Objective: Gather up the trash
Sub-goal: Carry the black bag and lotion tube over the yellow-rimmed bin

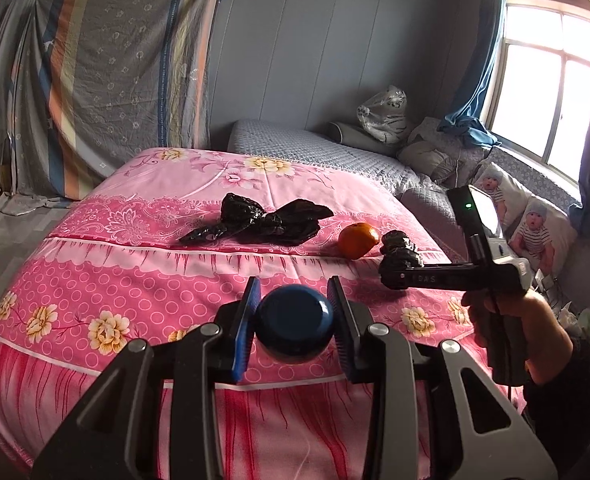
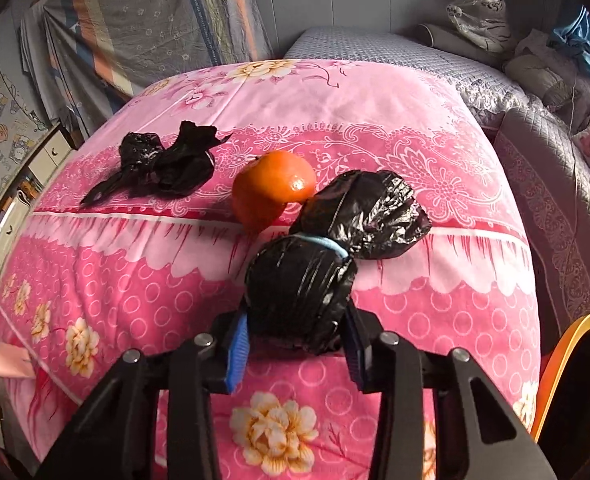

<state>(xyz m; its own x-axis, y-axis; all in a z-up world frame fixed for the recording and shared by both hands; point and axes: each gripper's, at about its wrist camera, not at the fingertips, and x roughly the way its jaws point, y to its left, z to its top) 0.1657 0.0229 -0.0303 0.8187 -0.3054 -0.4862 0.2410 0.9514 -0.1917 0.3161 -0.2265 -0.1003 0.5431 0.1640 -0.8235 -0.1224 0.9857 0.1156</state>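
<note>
My left gripper (image 1: 294, 328) is shut on a dark blue round lid-like object (image 1: 295, 326), held above the near part of the pink floral bed cover (image 1: 135, 280). My right gripper (image 2: 297, 332) is shut on a black plastic bag bundle (image 2: 303, 292) tied with a blue band; the same bundle (image 1: 399, 254) and right gripper (image 1: 395, 272) show at the right of the left wrist view. A second crumpled black bag (image 1: 263, 220) (image 2: 163, 162) lies further back on the bed. An orange (image 1: 358, 240) (image 2: 273, 188) sits between the two bags.
A grey quilted bed (image 1: 319, 148) with pillows and a wrapped plush tiger (image 1: 387, 114) lies behind, under a bright window (image 1: 551, 80). A draped striped sheet (image 1: 115, 72) hangs at the back left. A dark bin with an orange rim (image 2: 575, 376) stands at the bed's right side.
</note>
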